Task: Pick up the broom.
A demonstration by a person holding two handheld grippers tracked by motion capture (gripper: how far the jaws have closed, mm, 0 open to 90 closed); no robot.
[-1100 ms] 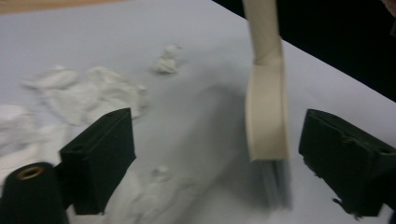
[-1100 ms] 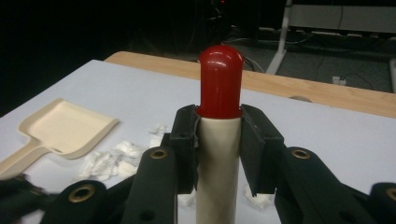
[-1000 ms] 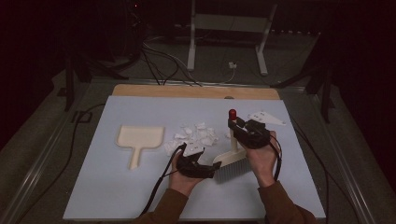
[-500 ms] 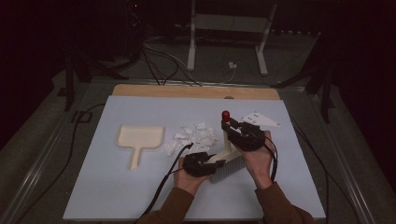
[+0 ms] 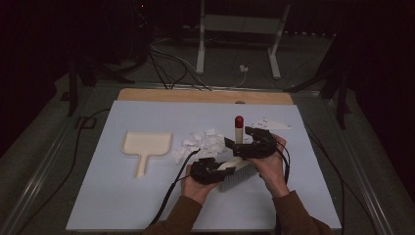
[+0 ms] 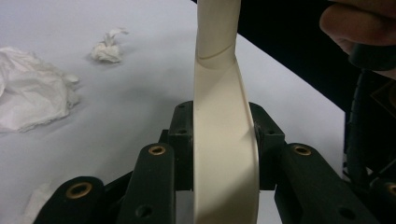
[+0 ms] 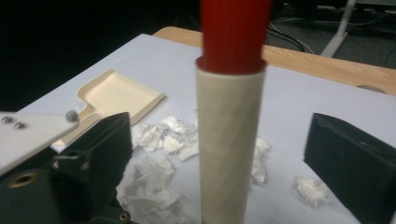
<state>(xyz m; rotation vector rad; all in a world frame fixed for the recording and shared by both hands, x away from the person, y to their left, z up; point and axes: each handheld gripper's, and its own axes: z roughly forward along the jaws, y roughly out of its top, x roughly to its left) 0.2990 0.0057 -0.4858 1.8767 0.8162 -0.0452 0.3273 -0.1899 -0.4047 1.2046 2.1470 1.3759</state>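
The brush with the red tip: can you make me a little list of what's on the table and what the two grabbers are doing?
brush: cream hand brush with a red-tipped handle, bristles down on the table
left gripper: fingers shut on the brush's cream back
right gripper: fingers just opened, apart from the upright handle between them
paper: crumpled white paper scraps, heaped left of the brush
dustpan: cream plastic dustpan, lying flat, left of the scraps
table: pale blue tabletop
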